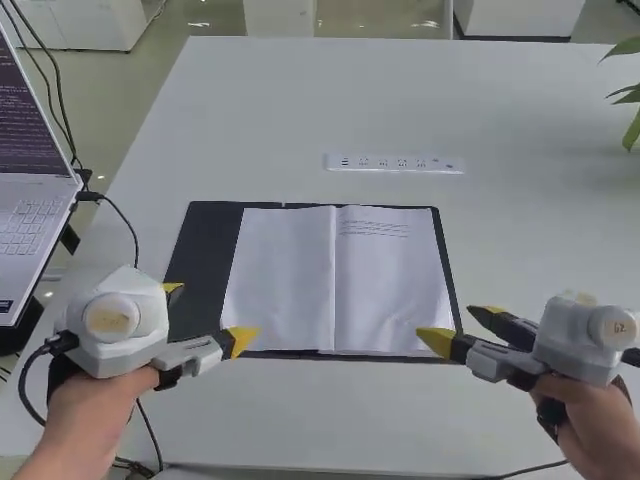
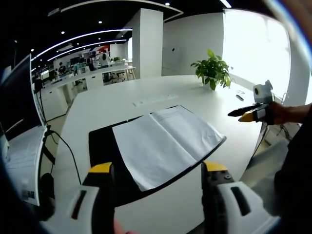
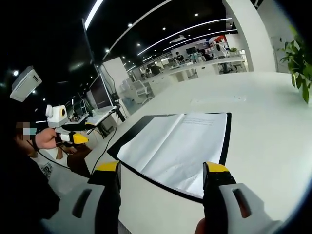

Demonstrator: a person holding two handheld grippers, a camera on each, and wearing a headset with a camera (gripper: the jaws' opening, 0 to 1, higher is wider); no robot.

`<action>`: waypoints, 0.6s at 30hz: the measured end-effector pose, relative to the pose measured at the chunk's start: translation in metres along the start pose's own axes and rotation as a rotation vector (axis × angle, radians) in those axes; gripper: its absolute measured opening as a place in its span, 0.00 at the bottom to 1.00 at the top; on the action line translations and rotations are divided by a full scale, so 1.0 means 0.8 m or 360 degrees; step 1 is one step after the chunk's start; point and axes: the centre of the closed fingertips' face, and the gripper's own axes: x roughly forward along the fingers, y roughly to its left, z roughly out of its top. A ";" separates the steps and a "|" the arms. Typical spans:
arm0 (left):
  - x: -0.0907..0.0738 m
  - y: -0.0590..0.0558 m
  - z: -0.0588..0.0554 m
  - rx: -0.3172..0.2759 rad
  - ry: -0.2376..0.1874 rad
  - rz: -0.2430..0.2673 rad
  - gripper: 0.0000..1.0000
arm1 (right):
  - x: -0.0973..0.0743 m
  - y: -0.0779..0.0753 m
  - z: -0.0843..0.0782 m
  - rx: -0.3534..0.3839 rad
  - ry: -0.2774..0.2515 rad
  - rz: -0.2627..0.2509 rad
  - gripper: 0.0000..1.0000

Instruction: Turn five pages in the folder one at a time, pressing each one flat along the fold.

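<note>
laptop (image 1: 25, 200): far left, lid up.
left gripper (image 1: 206, 314): jaws spread, empty, at the near-left corner of the folder (image 1: 300, 280).
folder: open, mid-table; spine points away from the person, long axis crosswise.
right gripper (image 1: 462, 326): jaws spread, empty, at the folder's near-right corner.
table (image 1: 540, 230): open surface on the right.

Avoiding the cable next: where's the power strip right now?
Head view: the power strip lies on the table, beyond the far edge of the open folder.

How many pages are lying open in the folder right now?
2. The left page looks blank; the right page carries printed lines near its top. Both lie flat in the black folder. Further sheets may be hidden beneath.
</note>
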 end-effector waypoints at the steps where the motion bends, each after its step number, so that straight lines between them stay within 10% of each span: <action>1: -0.003 0.001 -0.001 -0.0018 -0.0005 0.0008 0.74 | -0.002 0.000 0.001 0.0006 -0.0011 -0.0007 0.68; 18: -0.018 -0.002 0.004 -0.0066 -0.0036 0.0034 0.81 | -0.018 0.002 -0.007 0.0018 -0.0012 -0.0045 0.72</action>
